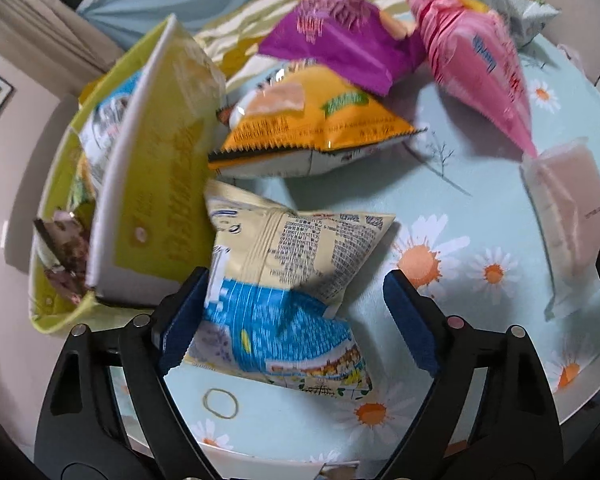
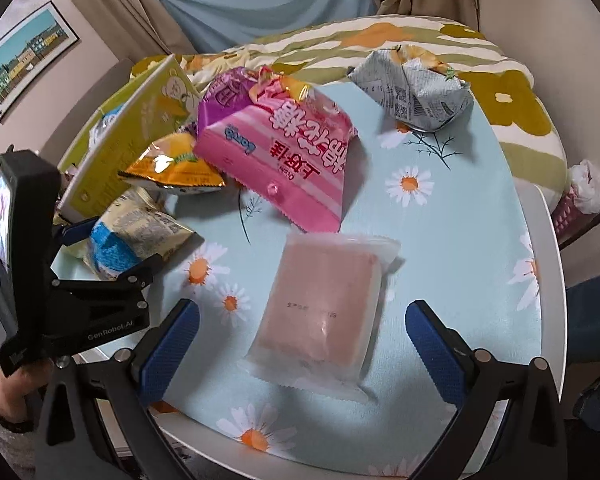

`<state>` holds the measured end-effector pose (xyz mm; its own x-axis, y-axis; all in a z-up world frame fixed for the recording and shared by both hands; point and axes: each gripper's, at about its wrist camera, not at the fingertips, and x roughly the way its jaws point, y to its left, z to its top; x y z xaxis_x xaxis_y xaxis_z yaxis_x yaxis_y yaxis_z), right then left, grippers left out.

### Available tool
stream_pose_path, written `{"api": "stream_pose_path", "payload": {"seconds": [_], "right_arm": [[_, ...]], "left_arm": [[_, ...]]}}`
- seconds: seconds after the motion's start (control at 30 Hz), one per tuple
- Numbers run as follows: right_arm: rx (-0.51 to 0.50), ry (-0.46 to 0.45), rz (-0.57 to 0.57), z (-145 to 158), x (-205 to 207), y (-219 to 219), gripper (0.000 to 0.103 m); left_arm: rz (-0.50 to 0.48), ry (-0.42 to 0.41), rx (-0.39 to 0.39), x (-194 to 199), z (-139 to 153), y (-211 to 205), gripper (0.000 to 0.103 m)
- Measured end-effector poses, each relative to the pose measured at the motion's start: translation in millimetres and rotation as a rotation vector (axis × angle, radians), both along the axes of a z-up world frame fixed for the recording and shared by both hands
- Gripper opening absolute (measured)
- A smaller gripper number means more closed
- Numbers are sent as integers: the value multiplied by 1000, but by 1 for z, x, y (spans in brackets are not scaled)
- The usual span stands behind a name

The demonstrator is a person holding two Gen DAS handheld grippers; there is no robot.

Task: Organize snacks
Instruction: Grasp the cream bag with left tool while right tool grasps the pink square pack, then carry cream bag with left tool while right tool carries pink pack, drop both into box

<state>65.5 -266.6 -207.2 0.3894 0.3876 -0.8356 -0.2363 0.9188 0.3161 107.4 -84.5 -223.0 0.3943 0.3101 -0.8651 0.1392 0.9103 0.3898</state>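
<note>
A home: framed picture on the wall, curtains, floral cushion, daisy-print tablecloth.

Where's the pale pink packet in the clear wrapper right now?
The pale pink packet lies flat on the daisy tablecloth, between the right gripper's open jaws in the right wrist view, just below the bright pink bag.

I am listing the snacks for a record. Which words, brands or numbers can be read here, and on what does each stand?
"GenRobot.AI": on the black body of the left gripper.
"上好佳", upside down: on the pink bag.
Print on the blue-and-cream bag, orange bag, grey bag and clear pink packet: too blurred.
</note>
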Motion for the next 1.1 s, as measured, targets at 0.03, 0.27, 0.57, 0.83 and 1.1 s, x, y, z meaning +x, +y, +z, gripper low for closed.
{"api": "stream_pose_path", "payload": {"seconds": [0.03, 0.27, 0.57, 0.83, 1.1], "right_arm": [[-10, -2, 3, -2, 0, 1, 103], [-27, 11, -11, -11, 2, 6, 103], [-109, 19, -47, -23, 12, 9, 98], [-156, 28, -33, -35, 18, 27, 75], [-187, 16, -28, -35, 14, 34, 59]], "left_arm": [[11, 10, -8, 0, -3, 2, 82], [61, 66, -69, -2, -18, 14, 65], [30, 80, -123, -3, -13, 25, 58], [-15, 73, -156, -13, -6, 20, 57], [-3, 45, -179, -31, 7, 19, 57]]}}
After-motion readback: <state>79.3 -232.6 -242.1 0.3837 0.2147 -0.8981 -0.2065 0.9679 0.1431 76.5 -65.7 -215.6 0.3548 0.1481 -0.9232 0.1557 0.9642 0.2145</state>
